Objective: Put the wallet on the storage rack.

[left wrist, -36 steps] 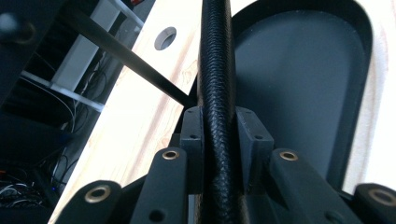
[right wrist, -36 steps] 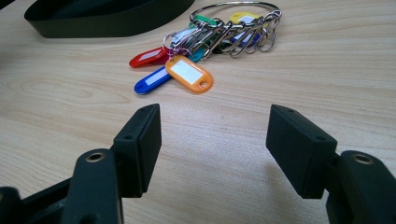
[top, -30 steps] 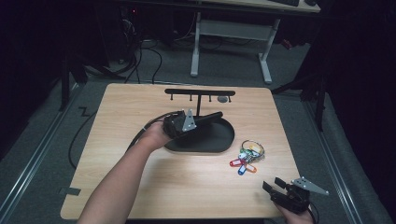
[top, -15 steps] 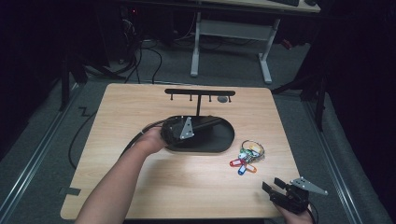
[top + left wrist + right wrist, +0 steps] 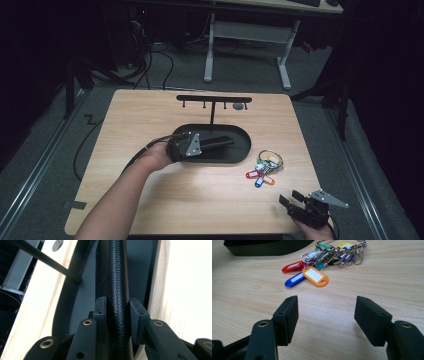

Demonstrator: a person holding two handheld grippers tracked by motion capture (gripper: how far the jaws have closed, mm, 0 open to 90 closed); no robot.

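Left gripper, lower centre of its own view: we log one black, grain-textured case between its two pads. The jaws have just been opening; the left pad sits against the case, and a thin gap shows at the right pad, so we cannot tell whether any grip remains. In the high view this gripper lies at mid-frame over the tray.

Right gripper, lower centre of its view: two jaws spread wide, nothing between them, bare wood beneath. In the high view it sits at the lower right, near the table's front edge.

Containers, one: a black oval tray at the centre of the table. Contents: the one case, lying lengthwise along the tray floor. One thin black post rises from the tray at the upper left of the left gripper view.

Loose items: one bunch of key tags on metal rings, upper centre of the right gripper view, just outside the tray. Tags we can count flat: one red, one blue, one orange; others, green and yellow, are partly hidden.

One black bar rack stands at upper centre.
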